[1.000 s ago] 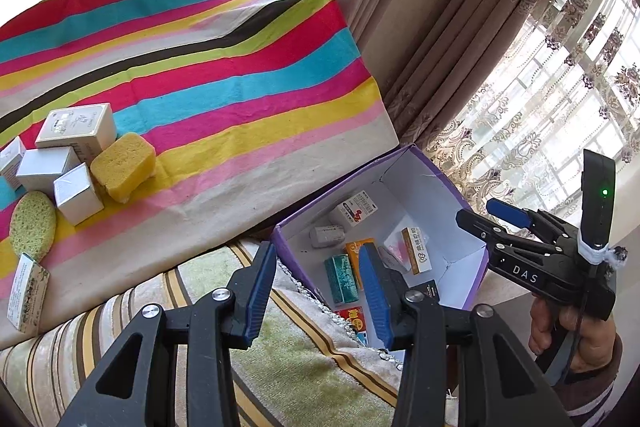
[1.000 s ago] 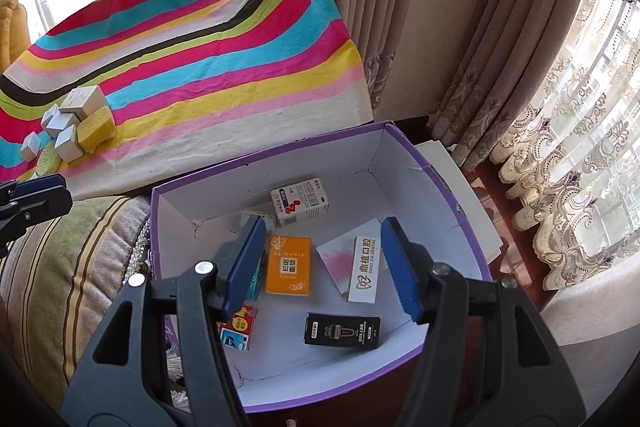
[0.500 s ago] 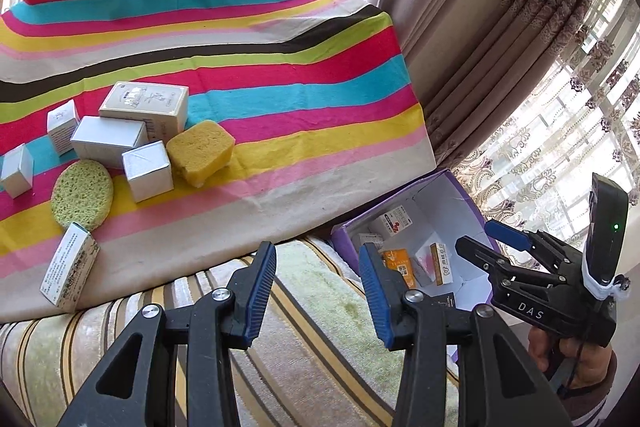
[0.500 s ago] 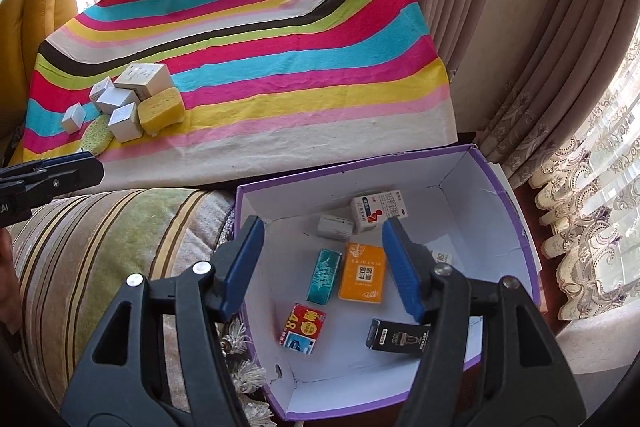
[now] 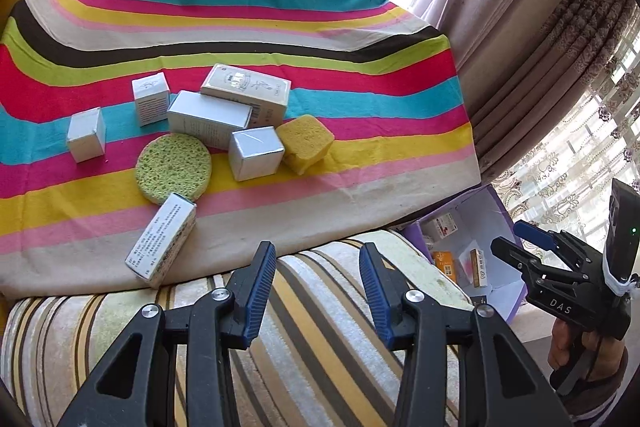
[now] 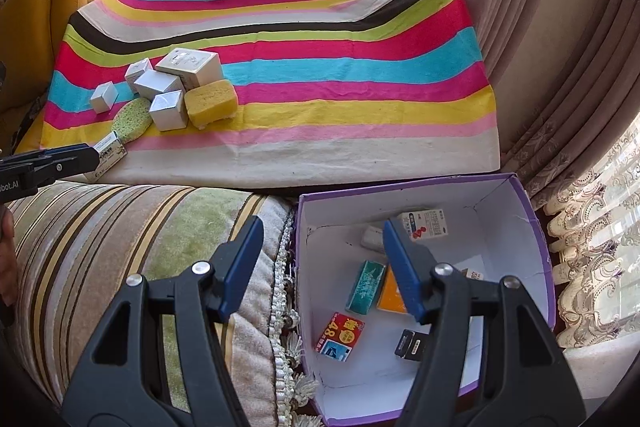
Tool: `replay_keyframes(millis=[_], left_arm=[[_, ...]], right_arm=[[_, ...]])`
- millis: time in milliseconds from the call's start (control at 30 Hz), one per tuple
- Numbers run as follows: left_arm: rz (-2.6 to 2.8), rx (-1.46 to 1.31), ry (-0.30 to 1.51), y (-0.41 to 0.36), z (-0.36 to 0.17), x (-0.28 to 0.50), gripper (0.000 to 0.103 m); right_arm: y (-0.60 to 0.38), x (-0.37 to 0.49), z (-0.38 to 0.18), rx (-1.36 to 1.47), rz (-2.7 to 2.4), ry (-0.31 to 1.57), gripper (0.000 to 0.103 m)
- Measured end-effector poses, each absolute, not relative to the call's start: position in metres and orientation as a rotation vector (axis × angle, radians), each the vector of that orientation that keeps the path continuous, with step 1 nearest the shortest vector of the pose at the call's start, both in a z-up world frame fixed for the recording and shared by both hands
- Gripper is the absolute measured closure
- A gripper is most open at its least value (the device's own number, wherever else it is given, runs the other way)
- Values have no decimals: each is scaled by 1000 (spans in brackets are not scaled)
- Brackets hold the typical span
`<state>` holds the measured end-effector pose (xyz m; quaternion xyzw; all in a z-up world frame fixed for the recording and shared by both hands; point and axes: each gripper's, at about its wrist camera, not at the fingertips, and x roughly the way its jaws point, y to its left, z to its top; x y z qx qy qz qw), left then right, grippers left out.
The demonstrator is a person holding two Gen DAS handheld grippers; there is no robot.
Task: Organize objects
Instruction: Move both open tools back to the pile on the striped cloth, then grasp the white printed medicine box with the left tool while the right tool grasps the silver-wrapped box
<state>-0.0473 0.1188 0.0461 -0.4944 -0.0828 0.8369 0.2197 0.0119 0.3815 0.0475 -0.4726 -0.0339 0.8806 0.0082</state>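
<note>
A cluster of small things lies on the striped cloth (image 5: 360,75) that covers the desk. At its heart is the yellow sponge (image 5: 305,143), a thick porous block with rounded corners, tilted on one edge. Touching the sponge's left side is a silver cube box (image 5: 256,153); behind that lies a long silver box (image 5: 208,118), and behind the sponge a flat cream carton (image 5: 248,91) with dark print on its top. Further left of the sponge stand a small white box (image 5: 150,98) and another silver cube (image 5: 86,134), the latter apart from the rest. A round green sponge (image 5: 173,167), flat and pitted, lies just in front of the long silver box, and a narrow printed carton (image 5: 161,239) lies tilted near the cloth's front edge, just beyond the green disc.

To the right of the sponge and lower down, beside the curtain (image 6: 568,67), sits a purple box (image 6: 536,227) with a white inside. It holds a teal packet (image 6: 365,287), an orange packet (image 6: 390,293), a red packet (image 6: 340,335), a black packet (image 6: 410,345) and a white carton with red marks (image 6: 426,225).

The left claw (image 5: 318,281) hangs over a striped cushion (image 5: 320,327), jaws narrowly parted and empty. The right claw (image 6: 322,263) hangs over the cushion's edge and the purple box, jaws moderately apart, holding nothing.
</note>
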Motion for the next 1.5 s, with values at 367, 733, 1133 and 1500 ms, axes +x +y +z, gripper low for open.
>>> replay_keyframes(millis=[367,733,1133,1500], left_arm=[[2377,-1455,-247,65,32,-59,54],[2390,-1563,-127,46,16,-81,48],[2297,-1674,4,57,-8,-103,45],[2206,-1721,74,68,-26,-114,69]], right_arm=[[346,-8,39,-1535,2820,-171,37],[311,-41,33,-1621,2873,-224,37],[266,-74,22,-1733,2913,-318,37],[231,-105,-1,-1930,2933,-254,37]])
